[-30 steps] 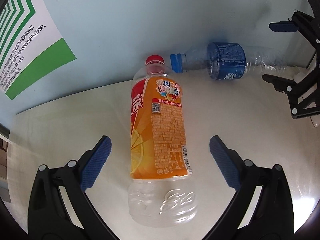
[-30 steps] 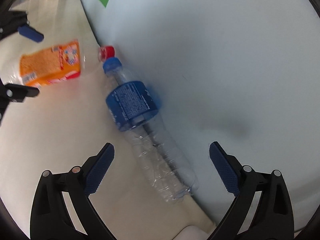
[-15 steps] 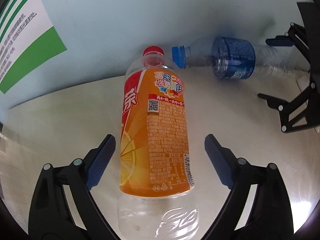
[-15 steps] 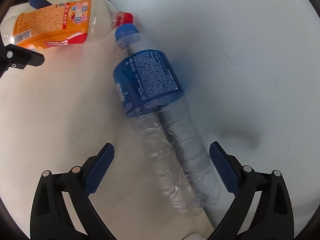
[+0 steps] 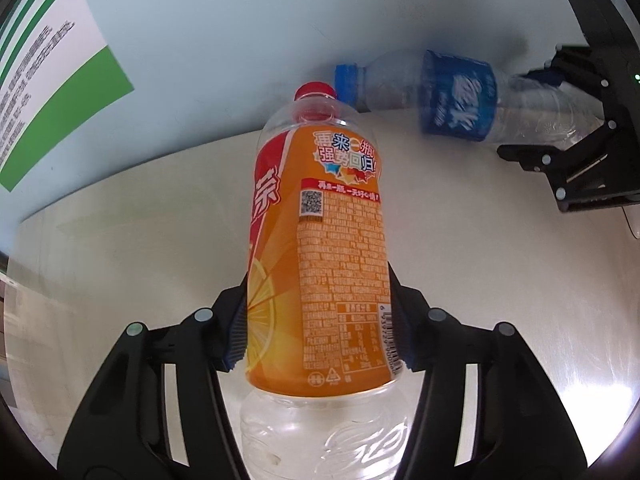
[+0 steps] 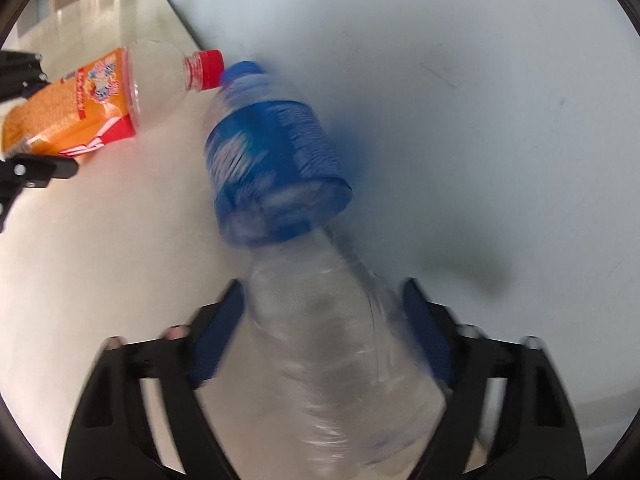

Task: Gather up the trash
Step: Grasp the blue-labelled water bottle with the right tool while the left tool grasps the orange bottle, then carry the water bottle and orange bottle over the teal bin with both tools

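Observation:
An orange-labelled bottle [image 5: 320, 248] with a red cap lies on the pale table [image 5: 120, 240], cap toward the wall. My left gripper [image 5: 320, 320] straddles its lower label. Its jaws are closing and both blue pads [image 5: 236, 320] touch the bottle's sides. Cap to cap with it, a clear bottle with a blue label [image 6: 276, 184] lies along the wall. My right gripper [image 6: 320, 340] is closing on that bottle's clear body, and its pads [image 6: 216, 340] sit against it in a blurred picture. The left wrist view shows the right gripper [image 5: 524, 114] around the same bottle [image 5: 456, 100].
A light blue wall [image 5: 240, 40] rises directly behind both bottles. A white and green poster [image 5: 52, 80] hangs on it at the left. A small white object [image 5: 632, 220] lies at the table's right edge.
Both grippers have come down over their bottles and their jaws have narrowed from wide apart to touching the sides. The blue-labelled bottle has rolled, showing another part of its label.

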`<control>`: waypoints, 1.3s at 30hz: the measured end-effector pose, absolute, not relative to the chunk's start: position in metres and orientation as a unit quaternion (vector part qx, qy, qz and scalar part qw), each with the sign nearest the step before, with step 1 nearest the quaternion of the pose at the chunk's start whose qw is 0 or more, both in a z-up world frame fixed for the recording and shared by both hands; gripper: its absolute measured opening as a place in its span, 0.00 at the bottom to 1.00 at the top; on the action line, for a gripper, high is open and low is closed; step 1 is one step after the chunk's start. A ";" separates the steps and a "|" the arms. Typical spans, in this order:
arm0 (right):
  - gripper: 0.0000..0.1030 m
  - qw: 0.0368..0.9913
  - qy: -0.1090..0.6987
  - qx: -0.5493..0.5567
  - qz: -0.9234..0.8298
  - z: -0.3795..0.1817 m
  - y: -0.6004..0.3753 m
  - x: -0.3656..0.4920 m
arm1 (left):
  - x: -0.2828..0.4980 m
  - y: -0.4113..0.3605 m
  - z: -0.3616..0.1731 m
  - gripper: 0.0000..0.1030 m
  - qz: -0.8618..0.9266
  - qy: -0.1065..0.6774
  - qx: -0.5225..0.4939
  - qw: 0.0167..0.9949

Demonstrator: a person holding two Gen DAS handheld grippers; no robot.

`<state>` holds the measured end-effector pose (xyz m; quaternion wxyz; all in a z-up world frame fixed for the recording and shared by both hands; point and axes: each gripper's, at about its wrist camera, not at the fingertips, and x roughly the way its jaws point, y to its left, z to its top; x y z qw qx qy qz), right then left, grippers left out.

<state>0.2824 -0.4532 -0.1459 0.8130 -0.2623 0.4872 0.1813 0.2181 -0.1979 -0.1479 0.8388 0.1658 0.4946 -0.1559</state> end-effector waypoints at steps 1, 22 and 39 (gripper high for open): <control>0.66 0.812 0.485 -0.273 0.176 -0.146 -0.451 0.281 | 0.220 -0.198 -0.149 0.53 -0.155 0.496 0.165 0.838; 0.63 0.818 0.462 -0.251 0.231 -0.100 -0.441 0.259 | 0.184 -0.187 -0.112 0.53 -0.141 0.475 0.148 0.856; 0.63 0.814 0.387 -0.272 0.336 -0.047 -0.337 0.210 | 0.068 -0.086 -0.057 0.53 -0.030 0.454 0.113 0.883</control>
